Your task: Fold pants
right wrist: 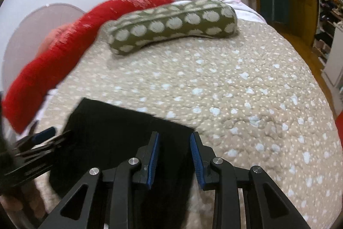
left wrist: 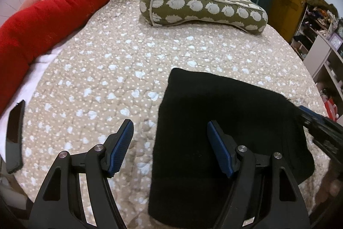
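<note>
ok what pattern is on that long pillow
The pillow is olive green with rows of cream hedgehog-like blobs, sharpest in the left wrist view.

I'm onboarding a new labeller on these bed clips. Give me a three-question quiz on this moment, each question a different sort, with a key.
1. True or false: the left claw is clamped on the black pants.
2. Multiple choice: what lies at the far end of the quilt?
A. a green cushion with white shapes
B. a laundry basket
C. a stack of towels
3. Fill in: the long bolster along the bed's edge is ____ in colour.

Key:
1. False. Its jaws stand wide apart with nothing between the pads.
2. A, the green cushion.
3. Red.
</note>
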`<state>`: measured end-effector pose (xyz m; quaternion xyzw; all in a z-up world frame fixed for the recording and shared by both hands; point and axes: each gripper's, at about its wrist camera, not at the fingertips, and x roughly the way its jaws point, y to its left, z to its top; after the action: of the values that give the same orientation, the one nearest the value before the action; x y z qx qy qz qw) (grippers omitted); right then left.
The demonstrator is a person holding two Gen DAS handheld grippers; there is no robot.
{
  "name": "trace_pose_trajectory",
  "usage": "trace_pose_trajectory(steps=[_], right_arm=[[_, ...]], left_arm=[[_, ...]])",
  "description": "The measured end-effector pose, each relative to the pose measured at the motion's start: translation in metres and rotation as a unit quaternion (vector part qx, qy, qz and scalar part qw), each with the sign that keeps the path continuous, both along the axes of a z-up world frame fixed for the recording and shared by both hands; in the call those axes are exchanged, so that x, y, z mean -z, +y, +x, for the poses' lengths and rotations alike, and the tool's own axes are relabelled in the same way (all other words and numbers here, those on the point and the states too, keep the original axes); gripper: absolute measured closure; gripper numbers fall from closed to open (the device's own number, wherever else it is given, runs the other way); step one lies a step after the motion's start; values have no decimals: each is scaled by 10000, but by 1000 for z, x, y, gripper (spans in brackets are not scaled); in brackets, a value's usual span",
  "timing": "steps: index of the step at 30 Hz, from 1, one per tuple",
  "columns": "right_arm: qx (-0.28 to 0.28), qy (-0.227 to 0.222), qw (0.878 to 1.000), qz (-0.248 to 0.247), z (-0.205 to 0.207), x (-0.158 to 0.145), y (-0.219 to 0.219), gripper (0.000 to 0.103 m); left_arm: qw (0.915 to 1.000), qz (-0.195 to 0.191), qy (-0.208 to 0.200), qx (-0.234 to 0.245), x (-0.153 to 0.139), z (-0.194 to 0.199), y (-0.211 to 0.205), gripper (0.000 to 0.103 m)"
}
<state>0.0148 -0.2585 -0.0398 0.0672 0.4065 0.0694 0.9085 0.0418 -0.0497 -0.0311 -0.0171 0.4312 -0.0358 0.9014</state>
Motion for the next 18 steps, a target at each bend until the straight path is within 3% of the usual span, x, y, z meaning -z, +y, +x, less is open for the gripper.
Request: trace_pose_trajectory(steps=[3,6,13,17,18], right_arm=[[157,145,9998,7,13,12,-6,75],[194,120,9997,79,10,4,-9,74],[-192,-163,9997,72,-37,-23,5,74],[-532,-2,9982,-272,-54,-5,25,72],[-520,5,9979,-396,-56,1,27,68]], left_arm=[[9999,100,-50,66,1,2,-5,31],[9998,152,-62,96,1,4,-9,31],[9999,108,-77,83,1,3,-7,31],[9999,111,-76,80,2,2,-8,31],[9999,106,-70,84,1,1,-8,31]])
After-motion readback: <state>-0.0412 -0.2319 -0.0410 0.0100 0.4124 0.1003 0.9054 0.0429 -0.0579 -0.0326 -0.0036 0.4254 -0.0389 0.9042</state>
